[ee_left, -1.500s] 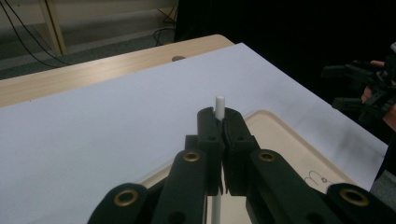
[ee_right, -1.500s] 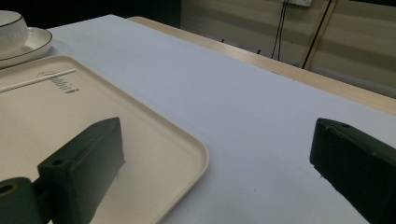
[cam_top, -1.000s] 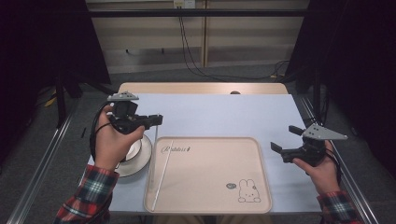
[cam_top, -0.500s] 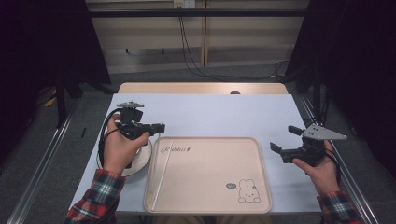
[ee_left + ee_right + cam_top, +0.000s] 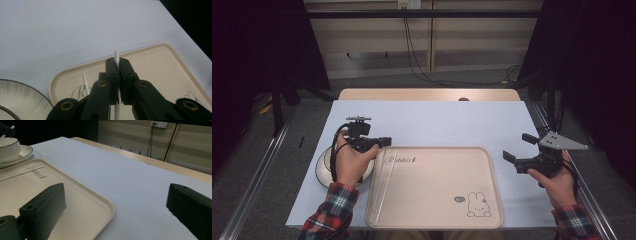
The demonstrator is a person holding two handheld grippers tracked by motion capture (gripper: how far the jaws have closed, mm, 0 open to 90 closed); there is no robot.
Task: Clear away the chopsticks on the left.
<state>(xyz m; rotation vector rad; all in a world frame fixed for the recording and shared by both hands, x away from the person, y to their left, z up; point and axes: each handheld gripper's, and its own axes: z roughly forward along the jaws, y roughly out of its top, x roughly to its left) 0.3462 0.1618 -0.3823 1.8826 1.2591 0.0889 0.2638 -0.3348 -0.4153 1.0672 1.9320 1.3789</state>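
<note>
Where the left gripper (image 5: pixel 117 75) meets the tray, its two black jaws are pressed together on a thin white stick (image 5: pixel 116 56), whose tip pokes up just past the jaw tips. A second white stick (image 5: pixel 85 79) lies flat on the beige tray (image 5: pixel 160 65) just beside the clamped one, near the printed lettering at the tray's corner. From above, that left gripper (image 5: pixel 384 142) sits over the tray's (image 5: pixel 437 220) far left corner, with the lying stick (image 5: pixel 380 186) running along the left edge. Beside the tray, partly under the person's left hand (image 5: pixel 349 162), stands a white plate (image 5: pixel 323 167) with a dark rim. A small rabbit drawing (image 5: pixel 475 205) marks the tray's near right corner. Well apart on the right side, the right gripper (image 5: pixel 518 150) is held above the pale blue table (image 5: pixel 447 122) just off the tray's right edge, its jaws spread wide with nothing between them.
</note>
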